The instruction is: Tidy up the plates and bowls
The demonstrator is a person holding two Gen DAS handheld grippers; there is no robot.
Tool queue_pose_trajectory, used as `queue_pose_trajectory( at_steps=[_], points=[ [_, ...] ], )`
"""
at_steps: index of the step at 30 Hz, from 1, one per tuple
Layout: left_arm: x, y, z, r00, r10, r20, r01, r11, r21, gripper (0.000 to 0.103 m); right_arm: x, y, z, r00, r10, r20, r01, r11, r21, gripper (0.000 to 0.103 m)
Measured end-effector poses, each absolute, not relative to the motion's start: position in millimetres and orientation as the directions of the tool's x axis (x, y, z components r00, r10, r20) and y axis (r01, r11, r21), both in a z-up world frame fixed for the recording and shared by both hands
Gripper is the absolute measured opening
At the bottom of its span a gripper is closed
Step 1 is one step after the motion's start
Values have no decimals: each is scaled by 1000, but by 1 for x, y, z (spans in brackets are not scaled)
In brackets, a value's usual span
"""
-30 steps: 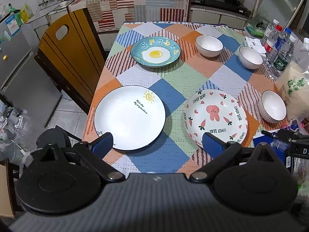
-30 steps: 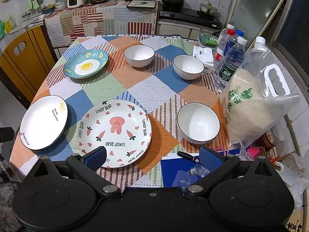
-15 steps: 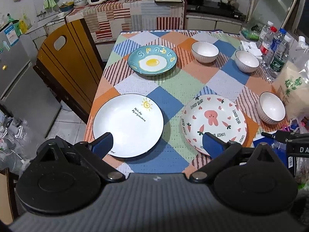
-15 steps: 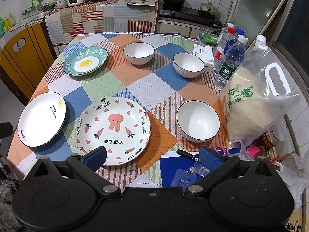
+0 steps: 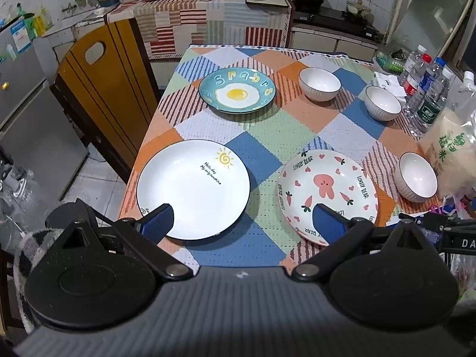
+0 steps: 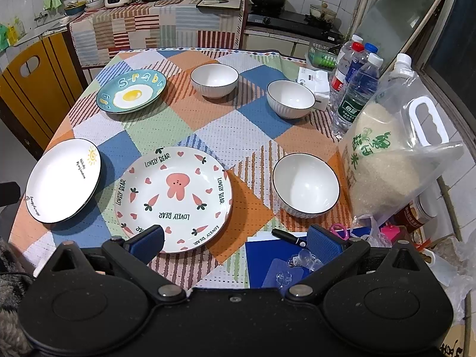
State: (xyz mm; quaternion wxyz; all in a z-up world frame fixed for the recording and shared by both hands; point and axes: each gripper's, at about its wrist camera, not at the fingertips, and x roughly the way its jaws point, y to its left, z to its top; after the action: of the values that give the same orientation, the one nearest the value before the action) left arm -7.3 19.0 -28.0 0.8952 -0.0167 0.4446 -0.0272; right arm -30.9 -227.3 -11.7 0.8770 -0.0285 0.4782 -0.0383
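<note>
Three plates lie on the checked tablecloth: a white sun plate (image 5: 193, 189) (image 6: 64, 180) at near left, a pink bear plate (image 5: 327, 192) (image 6: 174, 197) near the middle, a blue egg plate (image 5: 237, 90) (image 6: 131, 90) farther back. Three white bowls stand apart: one near right (image 5: 418, 177) (image 6: 305, 184), two at the back (image 6: 214, 78) (image 6: 290, 98). My left gripper (image 5: 242, 224) is open and empty, above the table's near edge between the sun and bear plates. My right gripper (image 6: 236, 242) is open and empty, near the bear plate's front rim.
A bag of rice (image 6: 392, 157) and several water bottles (image 6: 357, 89) stand along the right edge. A tissue box (image 6: 314, 86) sits by the back bowl. A blue sheet with a pen (image 6: 288, 239) lies at near right. A wooden chair (image 5: 104, 89) stands left of the table.
Both grippers have drawn back and up a little, so the table looks farther away in the left wrist view. No dish has moved. Both stay open.
</note>
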Motion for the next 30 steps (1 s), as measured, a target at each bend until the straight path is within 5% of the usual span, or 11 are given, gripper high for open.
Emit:
queue_pose_trajectory(
  at_steps=[30],
  points=[
    [-11, 20, -24, 597, -116, -794, 75, 993, -88, 93, -33, -225, -16, 542, -112, -833, 33, 993, -112, 103]
  ],
)
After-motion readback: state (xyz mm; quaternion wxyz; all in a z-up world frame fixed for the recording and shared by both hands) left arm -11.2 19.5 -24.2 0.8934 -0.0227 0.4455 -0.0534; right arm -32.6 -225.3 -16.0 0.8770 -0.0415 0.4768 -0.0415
